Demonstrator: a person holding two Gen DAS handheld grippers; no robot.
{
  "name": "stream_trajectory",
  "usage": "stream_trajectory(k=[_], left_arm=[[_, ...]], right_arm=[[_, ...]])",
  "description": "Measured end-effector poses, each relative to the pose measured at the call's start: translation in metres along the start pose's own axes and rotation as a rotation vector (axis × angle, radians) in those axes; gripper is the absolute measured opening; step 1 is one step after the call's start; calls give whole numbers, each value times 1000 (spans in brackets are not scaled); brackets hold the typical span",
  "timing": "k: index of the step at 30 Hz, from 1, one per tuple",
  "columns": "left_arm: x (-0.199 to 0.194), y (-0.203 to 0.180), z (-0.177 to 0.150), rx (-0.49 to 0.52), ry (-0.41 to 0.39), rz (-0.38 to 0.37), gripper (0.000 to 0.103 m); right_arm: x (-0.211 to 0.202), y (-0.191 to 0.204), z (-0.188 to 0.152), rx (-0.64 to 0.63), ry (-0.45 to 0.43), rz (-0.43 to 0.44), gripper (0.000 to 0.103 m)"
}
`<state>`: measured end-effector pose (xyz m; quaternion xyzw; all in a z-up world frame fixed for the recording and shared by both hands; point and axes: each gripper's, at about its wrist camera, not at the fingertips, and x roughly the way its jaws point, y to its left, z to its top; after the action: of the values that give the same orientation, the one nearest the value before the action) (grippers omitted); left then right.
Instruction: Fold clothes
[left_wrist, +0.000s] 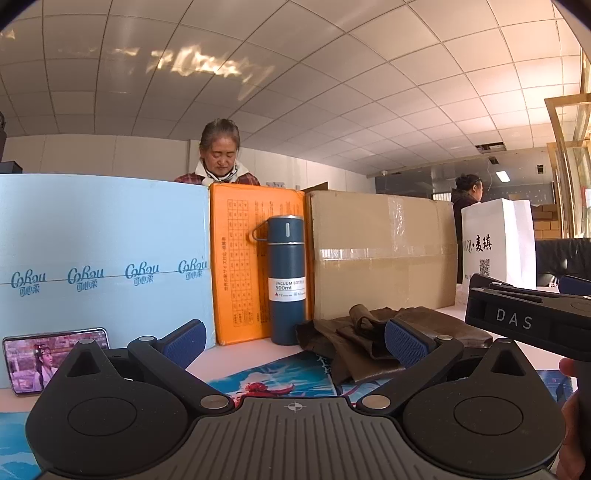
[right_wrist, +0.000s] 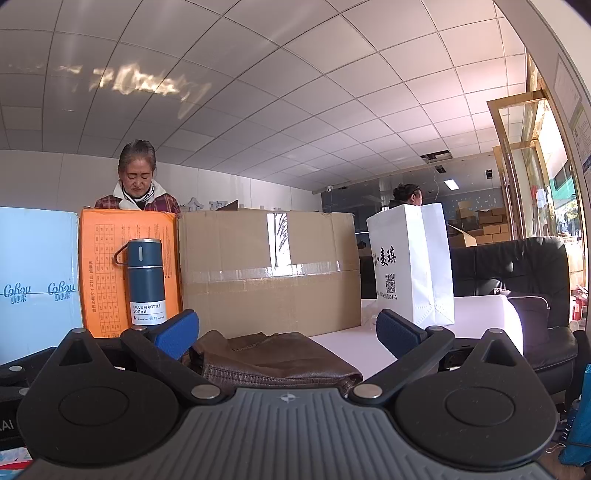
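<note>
Brown leather garment (right_wrist: 273, 358) is seen bunched mid-table, nearer the right gripper (right_wrist: 286, 332); both it and the left gripper (left_wrist: 293, 345) are spread wide, empty.

Left gripper (left_wrist: 295, 345) jaws spread, right gripper (right_wrist: 287, 334) likewise

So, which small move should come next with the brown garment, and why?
Probably lower the right hand-held gripper onto the near edge of the brown garment and close. Both hand-held grippers are open and empty, the left hand-held gripper too, and the garment lies crumpled on the table.
</note>
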<state>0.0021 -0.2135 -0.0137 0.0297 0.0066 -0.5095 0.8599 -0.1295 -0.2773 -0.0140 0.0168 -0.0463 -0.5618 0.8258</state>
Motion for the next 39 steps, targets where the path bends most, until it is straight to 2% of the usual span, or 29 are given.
stream_trajectory(k=[39], left_arm=[[1,1,1,-5,7,0,103]], right_arm=[[-2,-4,-1,3,12,5,103]])
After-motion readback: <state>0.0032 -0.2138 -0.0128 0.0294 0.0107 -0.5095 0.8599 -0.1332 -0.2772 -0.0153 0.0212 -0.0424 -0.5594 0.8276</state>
